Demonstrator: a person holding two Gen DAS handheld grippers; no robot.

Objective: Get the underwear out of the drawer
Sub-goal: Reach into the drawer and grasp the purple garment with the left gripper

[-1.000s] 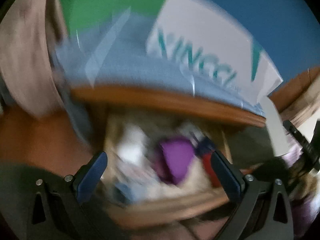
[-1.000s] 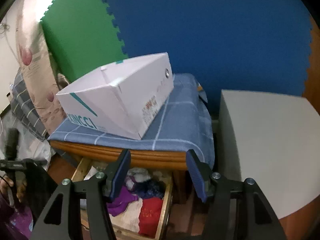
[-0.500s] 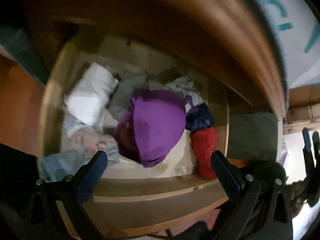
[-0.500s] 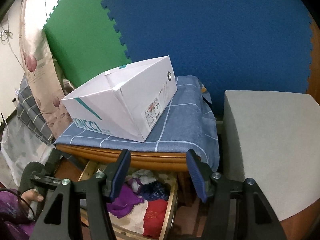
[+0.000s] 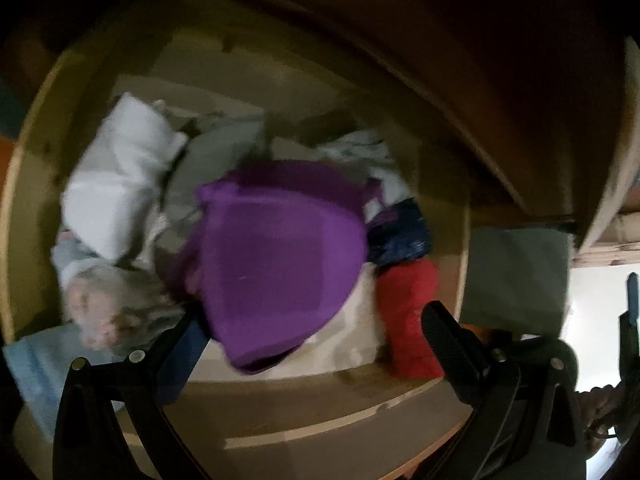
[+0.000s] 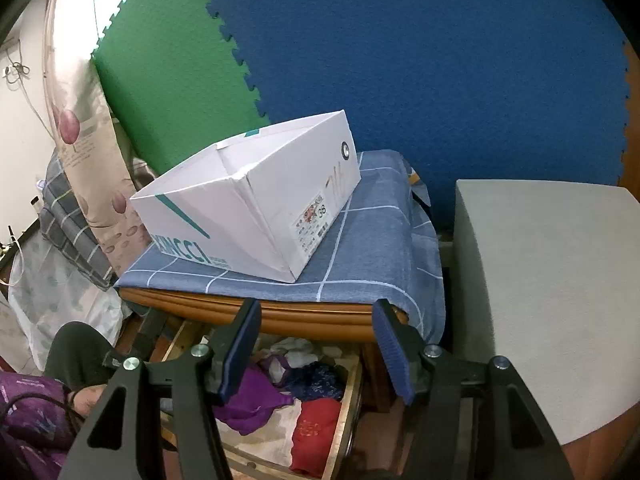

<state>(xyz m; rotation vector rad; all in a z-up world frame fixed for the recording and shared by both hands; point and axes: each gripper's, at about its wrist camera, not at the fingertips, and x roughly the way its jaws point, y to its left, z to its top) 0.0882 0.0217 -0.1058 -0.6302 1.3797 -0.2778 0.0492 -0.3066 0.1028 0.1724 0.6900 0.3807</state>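
The pulled-out pale wooden drawer (image 5: pixel 36 184) sits under a wooden table draped with a blue checked cloth (image 6: pixel 360 256), on which stands an open white cardboard shoebox (image 6: pixel 256 216). Inside the drawer lies a jumble of clothes: a folded white garment (image 5: pixel 120 176) at the left, a purple knitted piece of underwear (image 5: pixel 280 260) in the middle, a dark blue patterned piece (image 5: pixel 400 236) and a red folded piece (image 5: pixel 408 316) at the right. The left gripper (image 5: pixel 312 344) points down into the drawer, jaws spread wide and empty; the purple piece lies between and just beyond its fingertips, its near edge overlapping the left finger in view. The right gripper (image 6: pixel 316 340) hangs above the drawer's front, jaws apart, holding nothing.
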